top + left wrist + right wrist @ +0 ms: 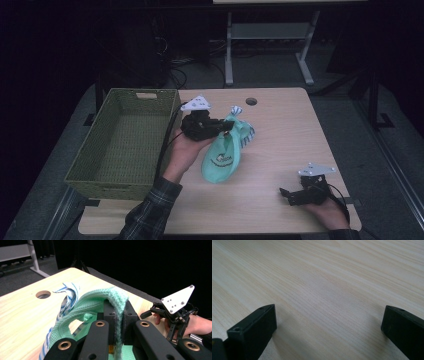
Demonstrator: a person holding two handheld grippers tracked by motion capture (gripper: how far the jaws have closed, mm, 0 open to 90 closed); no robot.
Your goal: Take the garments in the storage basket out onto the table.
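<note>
The left gripper [117, 322] pinched a green cloth [223, 152] near the tabletop [285, 130] centre, the right gripper [295, 196] spread idle; the thin pinch risked slipping short of the basket [122, 145].

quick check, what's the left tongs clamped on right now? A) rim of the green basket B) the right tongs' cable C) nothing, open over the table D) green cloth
D. In the left gripper view the left tongs have their jaws closed on a fold of the green cloth; the high view shows that cloth hanging from them beside the green basket, not in it.
</note>
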